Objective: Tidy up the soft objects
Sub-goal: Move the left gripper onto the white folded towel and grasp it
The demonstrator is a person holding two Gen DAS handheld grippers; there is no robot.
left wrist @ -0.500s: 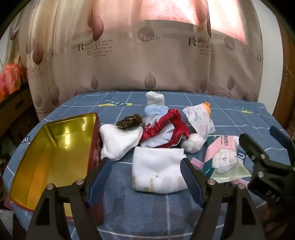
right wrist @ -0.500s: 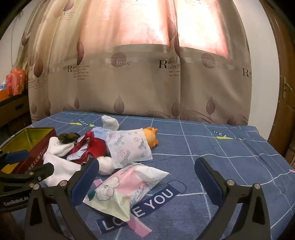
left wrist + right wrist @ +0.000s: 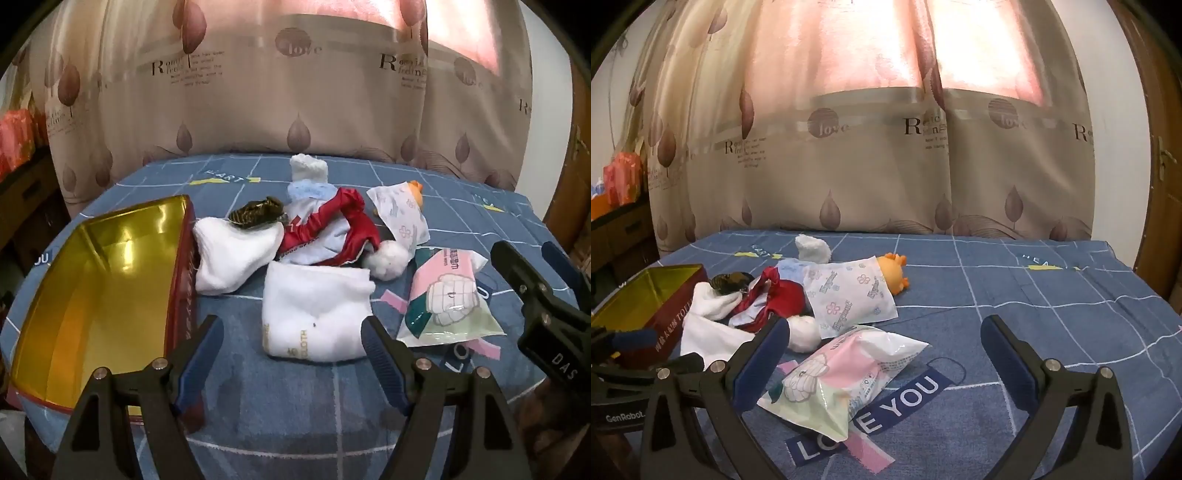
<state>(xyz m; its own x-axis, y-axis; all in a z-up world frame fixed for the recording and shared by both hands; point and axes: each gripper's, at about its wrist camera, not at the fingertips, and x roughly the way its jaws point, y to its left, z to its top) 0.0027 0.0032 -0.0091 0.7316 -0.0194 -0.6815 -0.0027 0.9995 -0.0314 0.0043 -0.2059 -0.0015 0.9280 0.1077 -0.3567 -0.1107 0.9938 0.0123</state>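
in the left wrist view the left tool [image 3: 291, 354] stands spread wide and empty, and the folded white cloth [image 3: 316, 315], soft and fuzzy with pale lettering near its lower edge, lies on the blue bed [image 3: 295, 417] at 12 o'clock just past the tips. the gold-lined tin [image 3: 92, 288] sits open at 10 o'clock. in the right wrist view the right tool [image 3: 882, 354] is also spread wide and empty, with the glossy pink and green wipes packet [image 3: 842, 373] at 10 o'clock.
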